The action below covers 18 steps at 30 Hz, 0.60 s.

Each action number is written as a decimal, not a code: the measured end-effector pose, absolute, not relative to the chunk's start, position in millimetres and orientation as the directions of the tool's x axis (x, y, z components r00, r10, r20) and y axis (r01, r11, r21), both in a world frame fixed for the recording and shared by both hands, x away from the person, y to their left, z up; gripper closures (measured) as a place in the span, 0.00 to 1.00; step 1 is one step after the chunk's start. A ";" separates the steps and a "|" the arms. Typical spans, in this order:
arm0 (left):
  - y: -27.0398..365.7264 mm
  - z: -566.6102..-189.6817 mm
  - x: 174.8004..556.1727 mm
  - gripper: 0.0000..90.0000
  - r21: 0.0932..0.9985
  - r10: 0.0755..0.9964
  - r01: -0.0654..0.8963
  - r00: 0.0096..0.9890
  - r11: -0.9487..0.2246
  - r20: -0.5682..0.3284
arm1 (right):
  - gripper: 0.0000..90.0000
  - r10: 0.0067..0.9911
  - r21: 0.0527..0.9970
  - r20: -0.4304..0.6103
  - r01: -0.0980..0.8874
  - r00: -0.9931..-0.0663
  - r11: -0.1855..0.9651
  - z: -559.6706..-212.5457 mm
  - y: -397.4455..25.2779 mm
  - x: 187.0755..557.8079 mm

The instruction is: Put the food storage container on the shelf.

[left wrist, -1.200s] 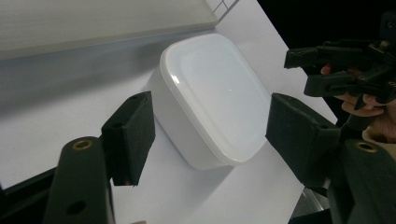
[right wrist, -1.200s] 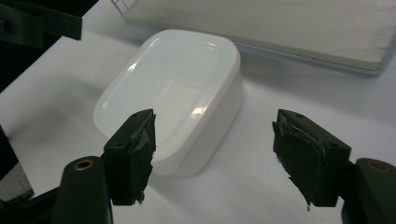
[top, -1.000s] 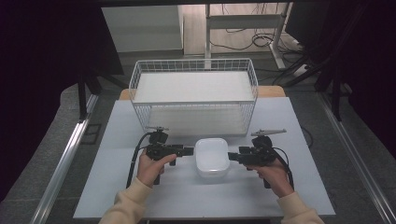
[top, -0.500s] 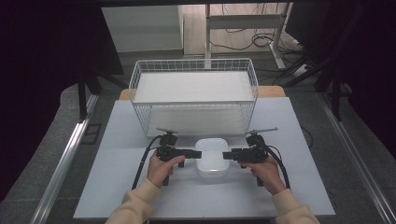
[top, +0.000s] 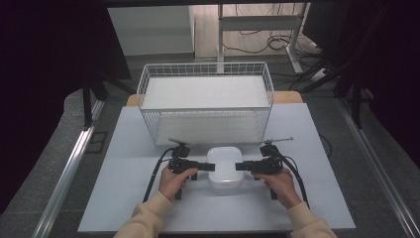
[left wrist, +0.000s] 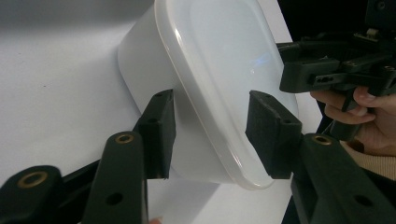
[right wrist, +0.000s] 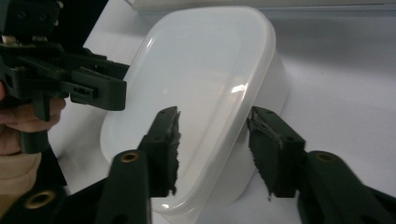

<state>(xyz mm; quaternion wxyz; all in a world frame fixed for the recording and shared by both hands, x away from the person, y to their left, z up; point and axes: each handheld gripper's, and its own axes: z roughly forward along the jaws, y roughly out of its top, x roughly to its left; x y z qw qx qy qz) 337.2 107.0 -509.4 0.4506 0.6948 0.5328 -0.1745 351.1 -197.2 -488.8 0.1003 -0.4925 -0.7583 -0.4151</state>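
On the desk (top: 148,208), just before the basket (top: 205,94), sits the lidded tub (top: 225,167). Both tools, left (top: 210,167) and right (top: 239,166), have closed in from its sides (jaws apart, straddling its rim). A two-handed lift looks likely.

Tabletop (top: 124,198) — white, flat, rectangular. Resting on it: a white wire basket (top: 205,101) at the far middle, and a white lidded plastic container (top: 225,168) nearer the front edge — apart from the basket.

A glossy, translucent white plastic container (top: 225,167) is seen; the wire basket (top: 205,101) is white-coated metal.
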 end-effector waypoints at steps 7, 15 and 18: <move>112.9 -506.6 329.2 0.77 0.457 0.565 0.889 0.372 0.011 -0.737 | 0.77 0.636 0.498 0.633 0.861 -0.442 0.103 -489.2 -208.8 346.6; 115.1 -501.3 321.8 0.84 0.472 0.556 0.881 0.385 0.016 -0.737 | 0.82 0.649 0.526 0.610 0.845 -0.454 0.096 -482.5 -208.8 335.0; 117.3 -498.9 320.3 0.87 0.490 0.556 0.872 0.402 0.011 -0.727 | 0.84 0.648 0.536 0.607 0.839 -0.461 0.095 -480.4 -209.2 332.9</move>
